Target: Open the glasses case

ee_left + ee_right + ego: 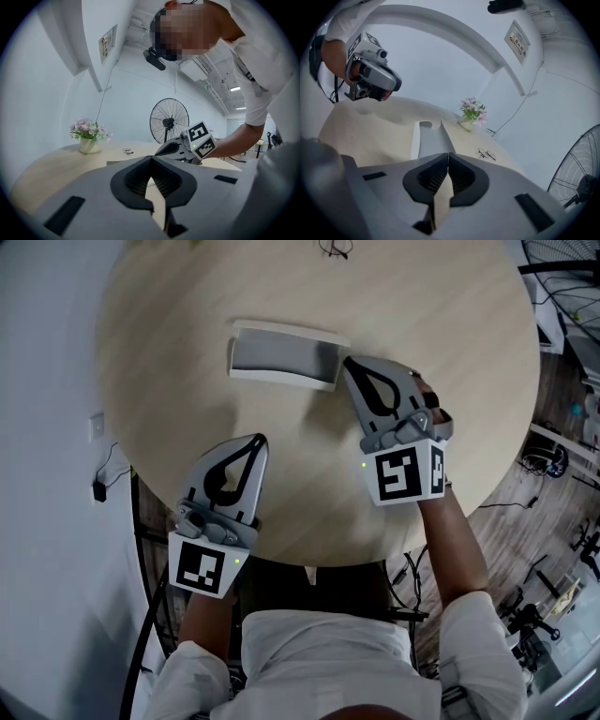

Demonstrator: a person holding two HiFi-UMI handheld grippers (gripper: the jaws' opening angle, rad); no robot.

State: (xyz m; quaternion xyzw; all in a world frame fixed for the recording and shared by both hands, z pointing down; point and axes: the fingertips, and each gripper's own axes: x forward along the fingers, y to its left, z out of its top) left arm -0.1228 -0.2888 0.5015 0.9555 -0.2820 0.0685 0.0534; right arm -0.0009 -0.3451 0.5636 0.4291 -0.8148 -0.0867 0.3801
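A round table [187, 399] with a pale wood top carries three things. The grey and white glasses case [281, 357] lies flat near its middle. Beyond the case, close to the far rim, lies a pair of glasses [486, 153]. Well apart from the case, also at the far rim, stands a small pot of pink flowers [466, 121].

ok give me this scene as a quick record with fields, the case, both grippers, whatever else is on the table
table: round light wooden table
case: white glasses case with grey lining, lying open, far centre of the table
left hand-held gripper: jaws shut, empty, over bare table near the person, apart from the case
right hand-held gripper: jaws shut, empty, tips at the case's right end; contact unclear
other items: thin-framed spectacles at the far edge; pink flowers in a pale pot
background: black standing fan
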